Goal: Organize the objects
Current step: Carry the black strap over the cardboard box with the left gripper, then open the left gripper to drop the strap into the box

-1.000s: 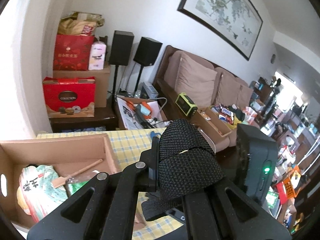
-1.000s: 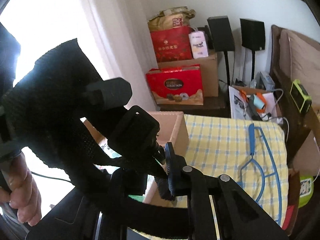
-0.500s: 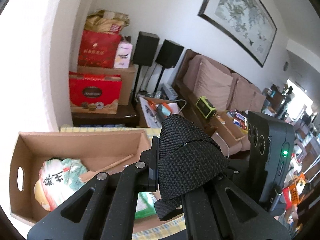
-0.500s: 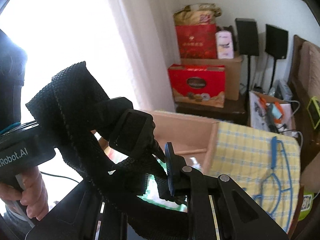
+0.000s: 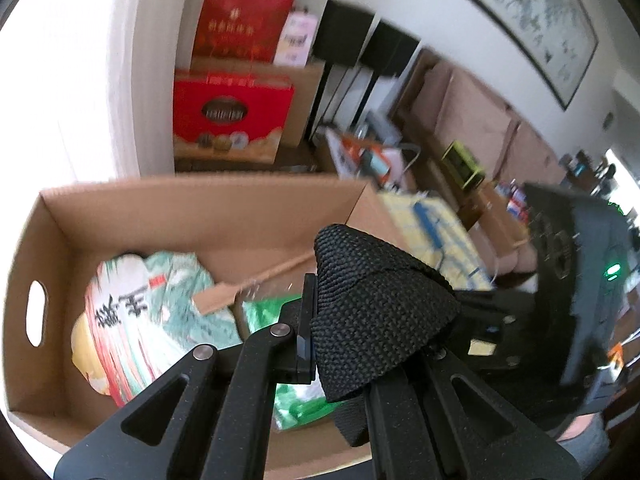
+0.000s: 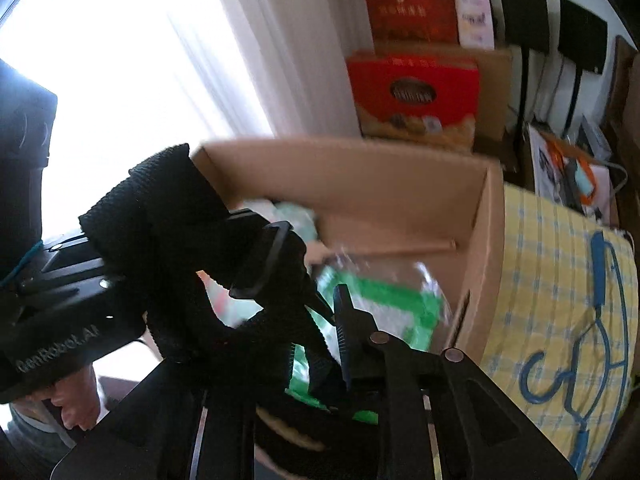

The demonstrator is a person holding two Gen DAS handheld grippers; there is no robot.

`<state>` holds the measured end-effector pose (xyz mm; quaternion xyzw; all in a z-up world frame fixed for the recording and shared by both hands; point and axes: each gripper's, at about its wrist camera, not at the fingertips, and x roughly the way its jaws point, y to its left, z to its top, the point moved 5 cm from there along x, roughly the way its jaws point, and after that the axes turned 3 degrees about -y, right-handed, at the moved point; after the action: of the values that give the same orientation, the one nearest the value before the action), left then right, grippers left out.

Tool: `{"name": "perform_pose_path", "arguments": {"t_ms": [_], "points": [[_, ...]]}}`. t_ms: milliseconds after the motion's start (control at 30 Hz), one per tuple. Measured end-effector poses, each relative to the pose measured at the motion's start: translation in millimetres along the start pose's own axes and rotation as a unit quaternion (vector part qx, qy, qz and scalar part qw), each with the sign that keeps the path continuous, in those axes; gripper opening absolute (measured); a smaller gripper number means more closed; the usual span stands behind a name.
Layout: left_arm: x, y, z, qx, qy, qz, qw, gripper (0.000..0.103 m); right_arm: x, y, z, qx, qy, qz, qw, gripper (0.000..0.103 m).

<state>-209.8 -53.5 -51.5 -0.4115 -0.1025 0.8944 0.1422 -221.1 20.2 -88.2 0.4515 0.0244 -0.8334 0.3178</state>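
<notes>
The left gripper (image 5: 340,332) is clenched on one black strap (image 5: 376,300), coarse woven webbing folded into a blunt wedge. The right gripper (image 6: 320,320) pinches the same strap (image 6: 160,216) lower down, beside its hard plastic buckle (image 6: 268,264). The strap hangs between both claws, above one open cardboard box (image 5: 192,216) with a smooth brown wall and an oval hand slot. Inside lie a round printed fan (image 5: 140,312) with a flat wooden handle, and a crinkly green packet (image 6: 384,304). Right of the box, a yellow checked cloth (image 6: 552,264) bears one blue wire hanger (image 6: 600,320). Behind stand two black speakers (image 5: 368,44) and one glossy red gift box (image 5: 232,108).
</notes>
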Motion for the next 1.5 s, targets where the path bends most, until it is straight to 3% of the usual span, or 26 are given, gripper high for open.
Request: {"name": "perform_pose_path", "arguments": {"t_ms": [133, 233, 400, 500, 600, 700, 833, 967, 1033, 1100, 1233, 1500], "points": [[25, 4, -18, 0.017, 0.039, 0.036, 0.9984, 0.003, 2, -11, -7, -0.006, 0.009, -0.023, 1.000, 0.035], [35, 8, -27, 0.017, 0.058, 0.057, 0.9965, 0.016, -8, -16, -8, -0.012, 0.002, -0.037, 0.999, 0.045], [32, 5, -27, 0.029, 0.058, 0.067, 0.9956, 0.041, -26, -24, -7, -0.019, -0.009, -0.065, 0.998, 0.049], [29, 1, -25, 0.051, 0.054, 0.091, 0.9931, 0.048, -32, -25, -6, -0.015, -0.008, -0.061, 0.998, 0.050], [23, -2, -24, 0.050, 0.053, 0.083, 0.9938, 0.055, -39, -21, -7, -0.020, -0.008, -0.050, 0.999, 0.053], [18, 3, -23, 0.030, 0.053, 0.065, 0.9960, 0.057, -46, -13, -10, -0.022, -0.005, -0.023, 0.999, 0.056], [13, 14, -23, 0.002, 0.058, 0.047, 0.9972, 0.055, -48, -2, -21, -0.074, 0.020, -0.052, 0.996, 0.063], [8, 21, -29, 0.001, 0.063, 0.046, 0.9970, 0.054, -66, 1, -25, -0.055, -0.002, -0.003, 0.998, 0.069], [8, 18, -33, 0.010, 0.073, 0.037, 0.9966, 0.059, -71, -3, -27, -0.053, -0.007, -0.023, 0.998, 0.069], [9, 13, -41, 0.025, 0.093, 0.035, 0.9947, 0.075, -73, -6, -28, -0.050, -0.011, -0.037, 0.998, 0.069], [6, 6, -46, 0.035, 0.091, 0.048, 0.9941, 0.076, -82, -14, -30, -0.030, -0.022, -0.047, 0.998, 0.069], [-9, 2, -52, 0.012, 0.080, 0.030, 0.9963, 0.076, -110, -34, -36, -0.001, -0.052, -0.076, 0.996, 0.069]]}}
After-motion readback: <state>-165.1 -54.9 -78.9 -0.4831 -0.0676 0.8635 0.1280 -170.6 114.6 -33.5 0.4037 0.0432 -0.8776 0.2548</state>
